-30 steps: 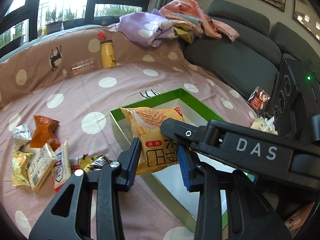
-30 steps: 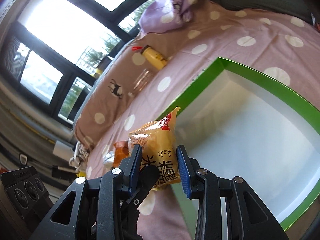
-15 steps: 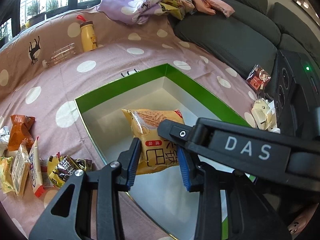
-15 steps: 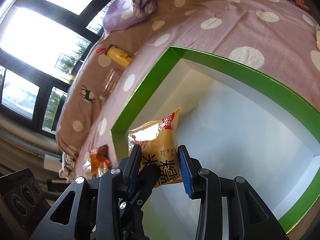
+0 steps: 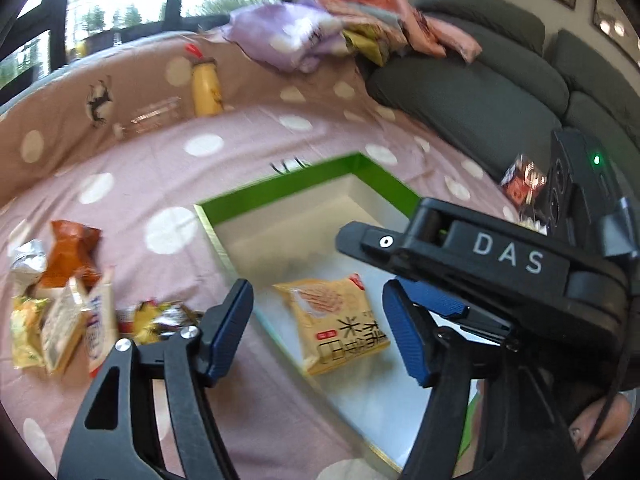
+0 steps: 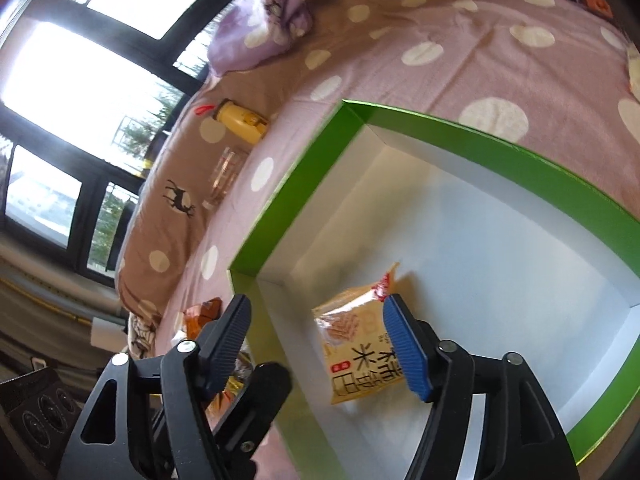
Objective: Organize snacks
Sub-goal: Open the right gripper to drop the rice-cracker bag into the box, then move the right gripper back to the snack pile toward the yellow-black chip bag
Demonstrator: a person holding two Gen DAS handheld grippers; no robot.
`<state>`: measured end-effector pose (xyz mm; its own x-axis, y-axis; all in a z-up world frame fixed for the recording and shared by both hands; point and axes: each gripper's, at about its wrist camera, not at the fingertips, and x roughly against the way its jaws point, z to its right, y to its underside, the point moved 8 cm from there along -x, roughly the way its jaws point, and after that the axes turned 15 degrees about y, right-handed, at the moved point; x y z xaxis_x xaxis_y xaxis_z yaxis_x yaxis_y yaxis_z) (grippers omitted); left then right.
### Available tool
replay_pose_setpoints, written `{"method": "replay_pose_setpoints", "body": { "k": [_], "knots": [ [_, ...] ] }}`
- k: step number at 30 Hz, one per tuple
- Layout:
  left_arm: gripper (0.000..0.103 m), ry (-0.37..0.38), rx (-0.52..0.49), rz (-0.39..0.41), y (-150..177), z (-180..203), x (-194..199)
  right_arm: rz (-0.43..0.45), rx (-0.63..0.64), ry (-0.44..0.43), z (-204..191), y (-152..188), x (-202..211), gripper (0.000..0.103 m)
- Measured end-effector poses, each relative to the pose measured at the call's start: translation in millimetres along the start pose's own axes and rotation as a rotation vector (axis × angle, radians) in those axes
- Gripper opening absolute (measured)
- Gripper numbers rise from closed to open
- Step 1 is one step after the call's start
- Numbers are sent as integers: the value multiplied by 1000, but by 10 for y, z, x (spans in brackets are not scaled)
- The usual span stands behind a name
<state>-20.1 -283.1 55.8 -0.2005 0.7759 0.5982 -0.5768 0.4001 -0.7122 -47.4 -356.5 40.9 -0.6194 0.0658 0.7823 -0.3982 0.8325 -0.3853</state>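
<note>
Packet, yellow and puffy, lies flat on the white floor of the green-rimmed box (image 5: 304,188) in the left wrist view: this yellow snack packet (image 5: 334,322) sits below the left gripper (image 5: 318,330), whose jaws are opening with nothing pressed between them. From the right wrist view the right gripper (image 6: 316,346) is likewise opening above the packet (image 6: 360,344), clear of it; it looks light, crinkly and slippery, its contents probably crushable, so I'd pinch a sealed edge.
</note>
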Motion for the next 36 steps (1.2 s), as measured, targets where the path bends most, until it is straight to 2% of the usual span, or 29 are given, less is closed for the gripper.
{"method": "replay_pose_setpoints", "body": {
  "k": [4,6,7,11,17,21,24,27,32,36],
  "knots": [
    [77,-33,43,72,25,-183,387,41,83,-30,-254,75,114,81],
    [86,-69,62,102,69,-299,580,54,128,-35,-387,133,136,85],
    [87,-89,73,123,87,-367,685,56,150,-38,-452,162,142,85],
    [87,-164,167,185,224,-666,1065,59,236,-56,-691,318,158,85],
    [88,-272,323,265,611,-1178,1571,43,328,-71,-996,582,125,85],
    [88,-324,406,273,806,-1506,1683,16,396,-84,-1191,771,62,85],
    [88,-344,462,269,899,-1678,1718,2,435,-56,-1267,875,-22,85],
    [88,-370,487,281,952,-1781,1780,-9,478,-17,-1339,993,-117,85],
    [88,-357,532,279,1006,-1894,1786,-24,538,28,-1436,1157,-224,85],
    [88,-380,549,274,1047,-1951,1816,-39,573,61,-1461,1256,-321,85]
  ]
}}
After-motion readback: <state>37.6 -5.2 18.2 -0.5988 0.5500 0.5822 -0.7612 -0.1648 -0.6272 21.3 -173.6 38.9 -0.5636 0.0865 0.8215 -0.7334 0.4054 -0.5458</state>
